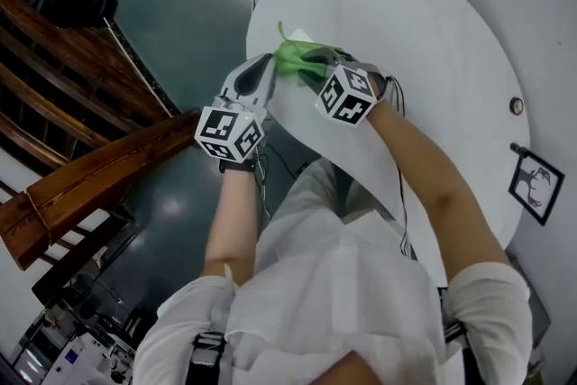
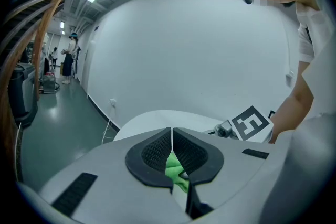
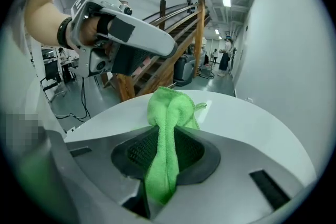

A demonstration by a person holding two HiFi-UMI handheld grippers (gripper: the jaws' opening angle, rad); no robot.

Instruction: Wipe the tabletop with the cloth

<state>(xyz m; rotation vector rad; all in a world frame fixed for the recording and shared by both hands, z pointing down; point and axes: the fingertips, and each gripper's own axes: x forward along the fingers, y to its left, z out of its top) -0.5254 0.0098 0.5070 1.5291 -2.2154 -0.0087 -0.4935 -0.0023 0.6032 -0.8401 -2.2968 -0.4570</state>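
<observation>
No legible words or numbers, only square markers on left hand-held gripper (image 1: 272,68), right hand-held gripper (image 1: 313,68), perhaps framed card (image 1: 537,186)

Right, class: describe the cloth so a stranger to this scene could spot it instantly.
Find the big round white table. Near its edge the left claw and right claw meet, both shut on a bunched cloth. It is the only bright green, fuzzy thing among white and grey.
</observation>
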